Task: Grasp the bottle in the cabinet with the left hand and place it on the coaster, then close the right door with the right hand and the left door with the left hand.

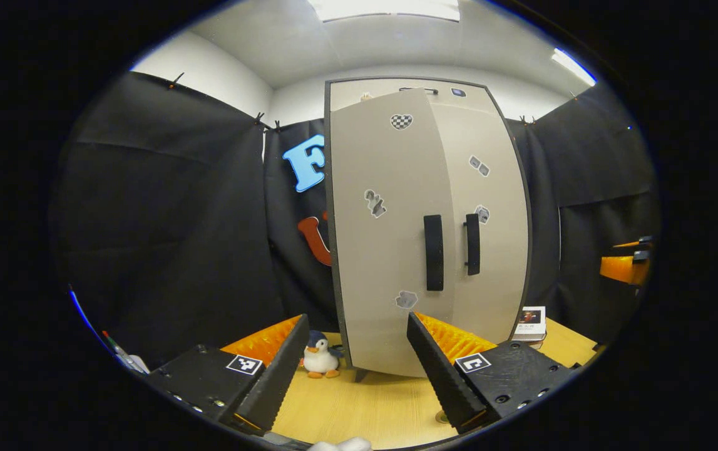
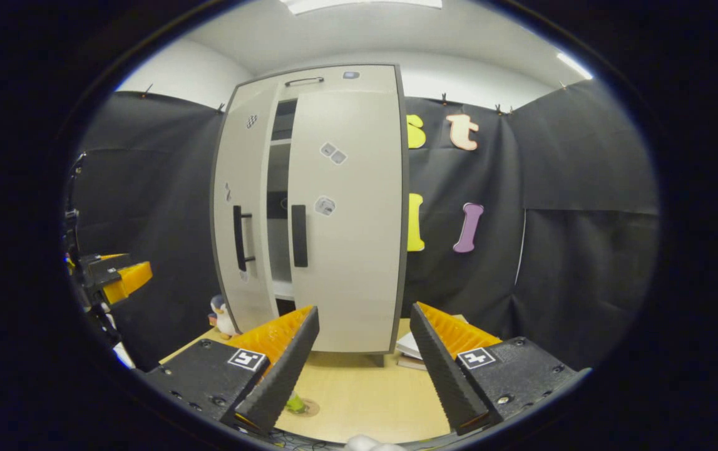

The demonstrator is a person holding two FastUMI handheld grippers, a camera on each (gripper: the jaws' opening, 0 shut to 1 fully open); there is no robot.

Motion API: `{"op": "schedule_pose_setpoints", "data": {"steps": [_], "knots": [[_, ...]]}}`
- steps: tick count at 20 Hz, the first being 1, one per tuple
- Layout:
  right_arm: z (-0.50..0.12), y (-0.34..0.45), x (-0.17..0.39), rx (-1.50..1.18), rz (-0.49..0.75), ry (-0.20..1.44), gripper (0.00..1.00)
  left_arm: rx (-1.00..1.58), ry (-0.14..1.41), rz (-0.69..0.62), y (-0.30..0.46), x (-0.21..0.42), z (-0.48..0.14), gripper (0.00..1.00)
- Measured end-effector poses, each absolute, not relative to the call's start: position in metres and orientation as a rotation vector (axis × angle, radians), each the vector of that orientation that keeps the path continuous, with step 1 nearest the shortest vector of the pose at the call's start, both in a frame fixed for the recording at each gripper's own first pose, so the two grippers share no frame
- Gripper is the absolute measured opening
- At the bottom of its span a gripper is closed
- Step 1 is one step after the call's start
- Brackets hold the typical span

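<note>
Bottle (image 2: 295, 404) largely behind claw finger (image 2: 283, 366)

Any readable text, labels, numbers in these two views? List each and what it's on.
Nothing reads clearly.
Book beside the cabinet: cover print too blurred to read.
Door stickers: pictures, no legible words.
Badge on the cabinet's top panel: too small to read.
Square tags on the left gripper: coded patterns, not words.

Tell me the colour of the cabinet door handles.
Black; the door handles show best in the left gripper view.
</note>
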State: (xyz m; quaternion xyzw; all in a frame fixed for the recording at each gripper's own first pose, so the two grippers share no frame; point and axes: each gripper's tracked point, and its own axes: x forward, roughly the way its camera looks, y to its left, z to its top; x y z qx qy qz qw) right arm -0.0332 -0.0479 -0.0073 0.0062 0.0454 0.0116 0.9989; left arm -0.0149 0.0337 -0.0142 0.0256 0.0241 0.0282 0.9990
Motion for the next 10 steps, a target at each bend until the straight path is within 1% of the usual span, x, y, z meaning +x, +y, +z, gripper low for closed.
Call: {"op": "schedule_pose_setpoints", "data": {"steps": [1, 4, 5, 6, 7, 10], "knots": [[-0.01, -0.046, -0.034, 0.016, 0.022, 0.095, 0.94, 0.052, 0.051, 0.056, 0.033, -0.017, -0.016, 0.96], [-0.014, -0.04, -0.035, 0.015, 0.025, 0.104, 0.94, 0.04, 0.054, 0.041, 0.03, -0.022, -0.018, 0.96], [-0.014, -0.038, -0.035, 0.01, 0.024, 0.105, 0.96, 0.041, 0.055, 0.04, 0.032, -0.022, -0.019, 0.96], [-0.015, -0.036, -0.037, 0.007, 0.024, 0.105, 0.94, 0.043, 0.054, 0.041, 0.033, -0.024, -0.02, 0.96], [-0.014, -0.035, -0.037, 0.007, 0.023, 0.1, 0.96, 0.044, 0.054, 0.042, 0.035, -0.025, -0.02, 0.96], [-0.016, -0.028, -0.037, 0.0, 0.019, 0.094, 0.96, 0.034, 0.055, 0.039, 0.037, -0.026, -0.021, 0.96]]}}
